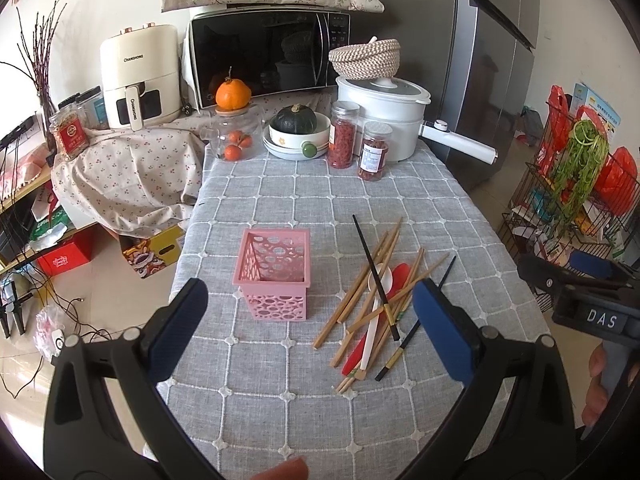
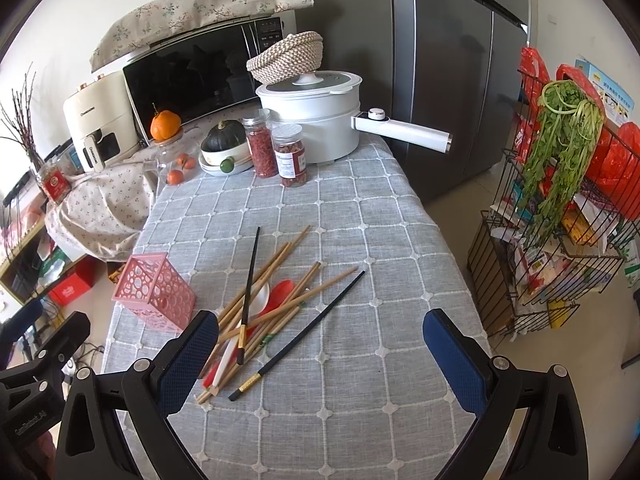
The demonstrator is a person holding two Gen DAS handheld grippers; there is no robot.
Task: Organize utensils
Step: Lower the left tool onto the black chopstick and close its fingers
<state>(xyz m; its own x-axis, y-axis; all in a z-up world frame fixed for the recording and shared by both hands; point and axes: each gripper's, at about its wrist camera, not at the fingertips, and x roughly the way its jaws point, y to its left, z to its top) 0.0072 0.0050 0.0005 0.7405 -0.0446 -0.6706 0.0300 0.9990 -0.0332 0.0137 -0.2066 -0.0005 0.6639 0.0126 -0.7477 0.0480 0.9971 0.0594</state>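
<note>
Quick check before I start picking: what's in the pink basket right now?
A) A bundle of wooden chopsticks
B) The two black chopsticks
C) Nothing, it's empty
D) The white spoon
C: the pink basket stands upright and its inside shows bare, while the black chopsticks, wooden chopsticks, white spoon and red spoon all lie piled on the grey tablecloth beside it.

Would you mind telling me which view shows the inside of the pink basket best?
The left wrist view: the pink basket stands centred with its open top facing the camera. In the right wrist view the basket shows only outer walls.
</note>
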